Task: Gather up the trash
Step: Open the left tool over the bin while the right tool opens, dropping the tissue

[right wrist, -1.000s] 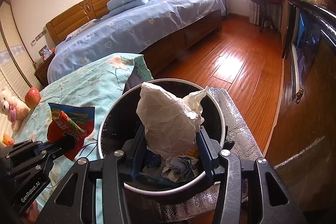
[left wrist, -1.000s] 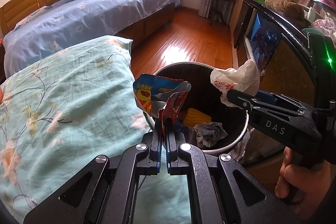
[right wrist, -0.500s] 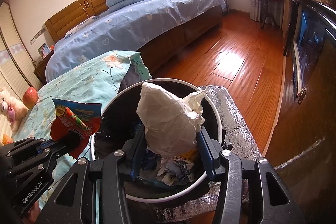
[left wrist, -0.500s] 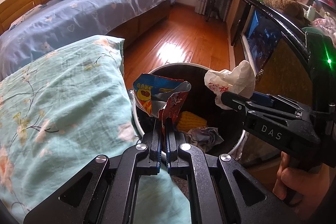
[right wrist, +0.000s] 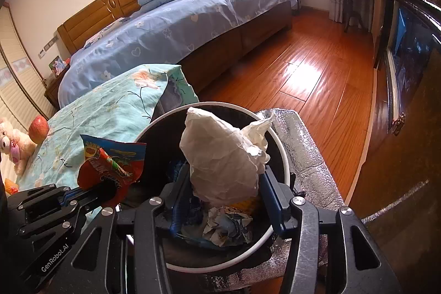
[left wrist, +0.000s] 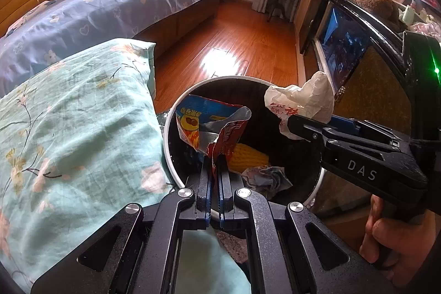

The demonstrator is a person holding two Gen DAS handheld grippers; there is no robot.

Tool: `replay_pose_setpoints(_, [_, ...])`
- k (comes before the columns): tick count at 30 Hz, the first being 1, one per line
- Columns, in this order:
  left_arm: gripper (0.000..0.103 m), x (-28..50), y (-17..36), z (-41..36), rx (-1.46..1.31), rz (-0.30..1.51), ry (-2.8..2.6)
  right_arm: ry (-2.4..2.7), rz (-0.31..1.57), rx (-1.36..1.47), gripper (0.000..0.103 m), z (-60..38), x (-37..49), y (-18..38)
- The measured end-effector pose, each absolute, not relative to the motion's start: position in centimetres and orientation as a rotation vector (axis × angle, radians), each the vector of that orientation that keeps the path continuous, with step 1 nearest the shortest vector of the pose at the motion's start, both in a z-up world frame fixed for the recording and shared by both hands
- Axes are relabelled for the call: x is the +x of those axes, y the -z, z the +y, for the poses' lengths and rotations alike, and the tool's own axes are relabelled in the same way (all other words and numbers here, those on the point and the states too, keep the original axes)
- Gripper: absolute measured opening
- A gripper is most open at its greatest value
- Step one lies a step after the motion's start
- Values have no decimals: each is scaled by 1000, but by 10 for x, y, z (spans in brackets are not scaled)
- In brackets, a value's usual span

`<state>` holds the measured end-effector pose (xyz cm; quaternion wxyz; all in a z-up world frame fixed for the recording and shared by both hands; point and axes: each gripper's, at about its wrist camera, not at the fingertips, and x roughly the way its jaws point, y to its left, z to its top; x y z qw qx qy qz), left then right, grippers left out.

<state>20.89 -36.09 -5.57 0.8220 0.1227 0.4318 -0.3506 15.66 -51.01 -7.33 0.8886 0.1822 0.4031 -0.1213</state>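
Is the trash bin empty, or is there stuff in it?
Not empty. The trash bin already holds crumpled paper and something yellow at the bottom.

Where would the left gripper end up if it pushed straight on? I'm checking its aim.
Probably in the bin, meeting the yellow trash first; depth is unclear. The left gripper holds a wrapper.

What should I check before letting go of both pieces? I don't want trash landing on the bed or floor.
1. Snack wrapper pinched in left gripper: ok.
2. White paper wad gripped between the pads of right gripper: ok.
3. Wad hangs over the bin opening: ok.
4. Wrapper fully inside the rim line: cannot tell; in the right wrist view it sits at the rim's bed-side edge.
5. Room in the bin above the trash inside: ok.
6. Floral quilt clear of the opening: ok.
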Motion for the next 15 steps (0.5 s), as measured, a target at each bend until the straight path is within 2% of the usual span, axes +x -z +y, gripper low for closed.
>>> replay_pose_setpoints(1, [6, 209, 55, -361, 261, 920, 749, 250, 838, 378, 52, -510, 157, 73])
replay_pose_setpoints(3, [19, 210, 54, -360, 257, 927, 758, 246, 840, 380, 56, -509, 158, 72])
replay_pose_setpoints(5, [49, 208, 51, -357, 256, 914, 752, 240, 839, 391, 61, -510, 158, 71])
replay_pose_setpoints(7, [58, 204, 46, -349, 253, 883, 734, 237, 837, 398, 62, -511, 157, 71])
replay_pose_setpoints(15, [60, 195, 39, -289, 156, 859, 653, 237, 799, 424, 68, -497, 141, 62])
